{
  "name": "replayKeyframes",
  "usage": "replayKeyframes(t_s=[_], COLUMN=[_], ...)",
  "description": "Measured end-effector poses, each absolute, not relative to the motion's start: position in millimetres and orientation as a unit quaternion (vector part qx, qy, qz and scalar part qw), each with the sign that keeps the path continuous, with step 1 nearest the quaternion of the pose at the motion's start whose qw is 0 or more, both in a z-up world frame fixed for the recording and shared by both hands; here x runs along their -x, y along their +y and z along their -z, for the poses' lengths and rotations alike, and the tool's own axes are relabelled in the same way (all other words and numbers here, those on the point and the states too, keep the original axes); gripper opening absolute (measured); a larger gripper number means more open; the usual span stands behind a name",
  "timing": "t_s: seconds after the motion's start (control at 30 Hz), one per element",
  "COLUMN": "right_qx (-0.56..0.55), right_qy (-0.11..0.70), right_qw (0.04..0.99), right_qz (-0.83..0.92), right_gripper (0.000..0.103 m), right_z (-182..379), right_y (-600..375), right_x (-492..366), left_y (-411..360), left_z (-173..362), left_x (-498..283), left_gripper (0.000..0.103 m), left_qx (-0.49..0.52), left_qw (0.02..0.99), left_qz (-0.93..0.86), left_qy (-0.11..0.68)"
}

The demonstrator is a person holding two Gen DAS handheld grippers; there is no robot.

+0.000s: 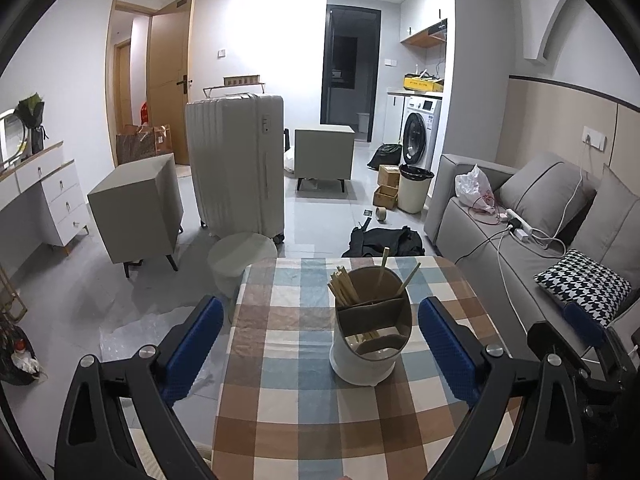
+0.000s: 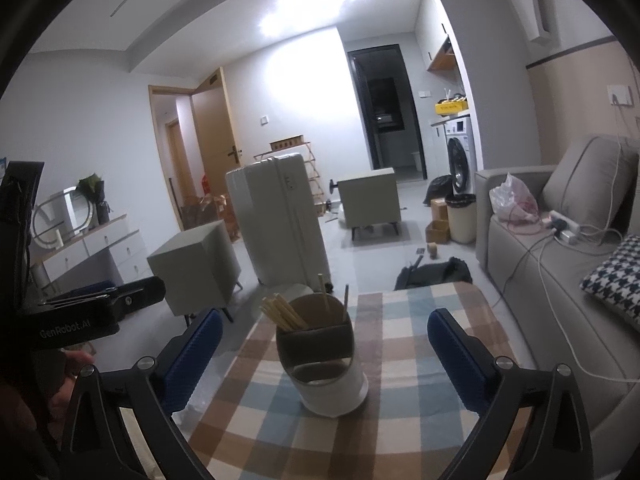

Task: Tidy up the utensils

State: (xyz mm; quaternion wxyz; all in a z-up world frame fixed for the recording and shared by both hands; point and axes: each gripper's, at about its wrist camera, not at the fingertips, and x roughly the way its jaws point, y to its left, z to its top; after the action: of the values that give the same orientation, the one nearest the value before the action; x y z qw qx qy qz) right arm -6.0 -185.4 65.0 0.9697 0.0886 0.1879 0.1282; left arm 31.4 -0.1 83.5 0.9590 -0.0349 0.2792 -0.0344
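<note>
1. A white utensil holder [image 1: 370,344] stands upright on the checked tablecloth [image 1: 288,400], just right of centre in the lower half of the left wrist view, and at lower centre in the right wrist view.
2. A bundle of pale chopsticks [image 1: 343,288] leans in its far-left compartment; two more sticks [image 1: 400,276] stand in the far-right one. The near compartment looks dark — I cannot tell what is in it.
3. The left gripper [image 1: 320,336] is spread wide, its blue pads [image 1: 446,344] on either side of the holder and clear of it.
4. The right gripper [image 2: 324,354] is likewise spread wide, nothing pinched — the holder sits between its pads, untouched.
5. A pale suitcase [image 1: 236,164] stands on the floor beyond the table, upper centre-left; a grey sofa [image 1: 520,232] fills the right side.
</note>
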Motion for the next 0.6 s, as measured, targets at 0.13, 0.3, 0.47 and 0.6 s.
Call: replayKeyframes(t_s=[0.13,0.3,0.47,0.6], right_qx=[-0.089,-0.09,-0.09,-0.09], right_qy=[0.184,0.183,0.183,0.184], right_qw=[0.97,0.971,0.971,0.971], right_qz=[-0.128,-0.126,-0.126,-0.126], right_gripper=[0.103,0.103,0.103,0.103], right_z=[-65.8,-66.1,-67.1,-66.7], right_y=[-185.6,-186.1,-186.7,-187.1], right_x=[6.8,6.7,7.1,7.2], left_y=[-2.9,-4.3,-4.6,-6.1], left_z=[-83.5,-83.9,-83.5,-83.3], left_x=[-29.4,-27.3,-26.1,-25.3], left_gripper=[0.095,0.095,0.095,0.095], left_qx=[0.029,0.032,0.034,0.037], left_qw=[0.959,0.96,0.961,0.96], left_qz=[0.029,0.025,0.025,0.029], left_qy=[0.28,0.276,0.274,0.276])
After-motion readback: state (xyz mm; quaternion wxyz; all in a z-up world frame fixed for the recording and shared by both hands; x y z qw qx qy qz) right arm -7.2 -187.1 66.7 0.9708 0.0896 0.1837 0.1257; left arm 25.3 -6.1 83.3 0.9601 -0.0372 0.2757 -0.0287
